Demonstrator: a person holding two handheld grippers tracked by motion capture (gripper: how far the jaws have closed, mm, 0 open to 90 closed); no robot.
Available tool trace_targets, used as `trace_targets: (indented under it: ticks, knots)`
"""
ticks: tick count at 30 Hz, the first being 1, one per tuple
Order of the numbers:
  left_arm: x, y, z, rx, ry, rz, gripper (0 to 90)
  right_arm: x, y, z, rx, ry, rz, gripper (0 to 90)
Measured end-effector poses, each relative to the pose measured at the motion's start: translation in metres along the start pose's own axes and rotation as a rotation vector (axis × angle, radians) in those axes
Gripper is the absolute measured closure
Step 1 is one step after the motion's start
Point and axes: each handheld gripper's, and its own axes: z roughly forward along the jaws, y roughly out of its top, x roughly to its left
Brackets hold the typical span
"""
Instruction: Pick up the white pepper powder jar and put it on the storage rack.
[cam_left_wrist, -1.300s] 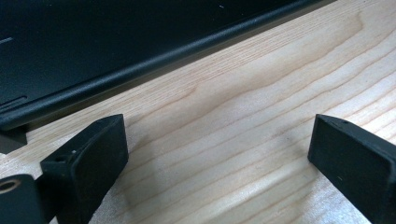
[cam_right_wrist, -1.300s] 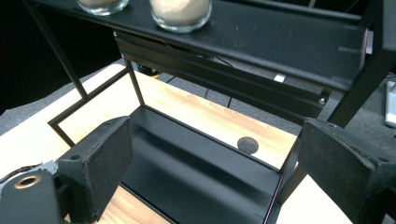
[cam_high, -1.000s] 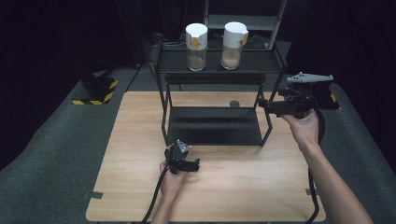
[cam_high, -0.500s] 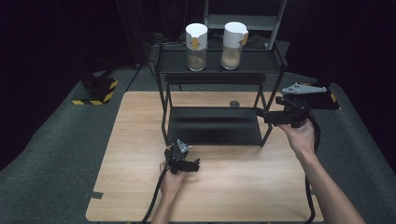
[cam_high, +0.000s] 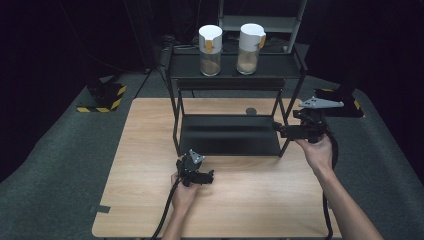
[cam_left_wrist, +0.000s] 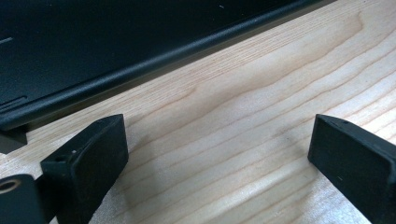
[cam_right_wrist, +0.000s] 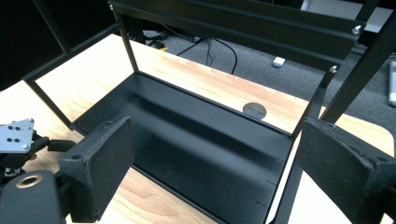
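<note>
Left gripper (cam_high: 206, 176) rests low, right gripper (cam_high: 278, 129) is raised, both with jaws spread wide.

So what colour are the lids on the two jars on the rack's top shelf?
White, on both clear glass jars' lids, each with a small orange tab; the high view shows them best.

High view: contents of the two jars (cam_high: 210, 43) on the rack's top shelf (cam_high: 235, 67) too small to identify; tan fill only. Small dark disc (cam_high: 251, 111) on the counter (cam_high: 150, 130) at 12 o'clock behind the rack, identity unclear. Left tool (cam_high: 207, 176) jaw spacing unreadable there. Left gripper view: lower shelf (cam_left_wrist: 93, 56) cut off at 12 and 9 o'clock edges.
</note>
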Motion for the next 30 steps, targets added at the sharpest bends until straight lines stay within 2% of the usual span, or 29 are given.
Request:
trace_targets:
  ticks: [30]
  knots:
    - [0.0, 0.0, 0.0, 0.0, 0.0, 0.001, 4.8, 0.003, -0.024, 0.016, 0.019, -0.01, 0.015, 10.6]
